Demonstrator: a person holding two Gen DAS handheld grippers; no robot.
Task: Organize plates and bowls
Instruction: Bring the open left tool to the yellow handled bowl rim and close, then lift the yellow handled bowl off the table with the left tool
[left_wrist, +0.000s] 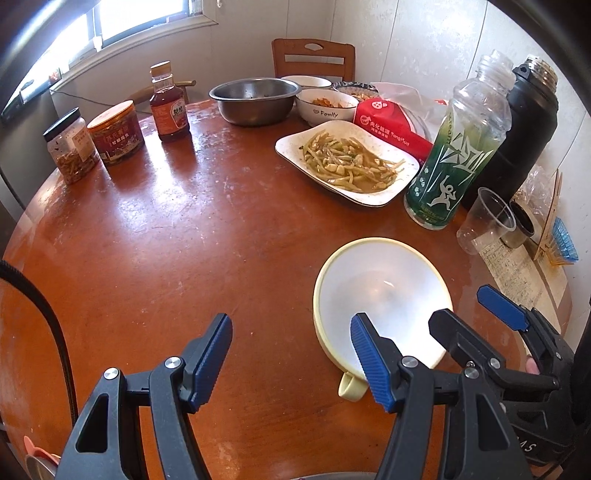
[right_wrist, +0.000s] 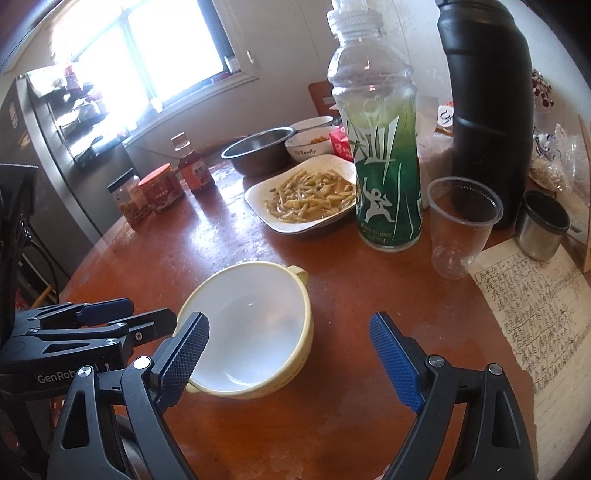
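Left wrist view: left tongs (left_wrist: 291, 363) wide open, empty, ribbed blue pads over glossy reddish-brown round tabletop (left_wrist: 147, 240). Pale-yellow plastic bowl with white inside (left_wrist: 380, 295) near right pad; square white plate of green beans (left_wrist: 347, 162) beyond.

Right wrist view: right tongs (right_wrist: 290, 363) wide open, empty; same bowl (right_wrist: 251, 328) beside left pad, green-labelled clear bottle (right_wrist: 384, 155) and clear plastic cup (right_wrist: 461, 225) behind.

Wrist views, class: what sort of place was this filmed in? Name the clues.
Probably a home dining corner. A round wooden table holds a plate of cooked beans, a "Family" bowl and condiment jars, with a wooden chair behind.
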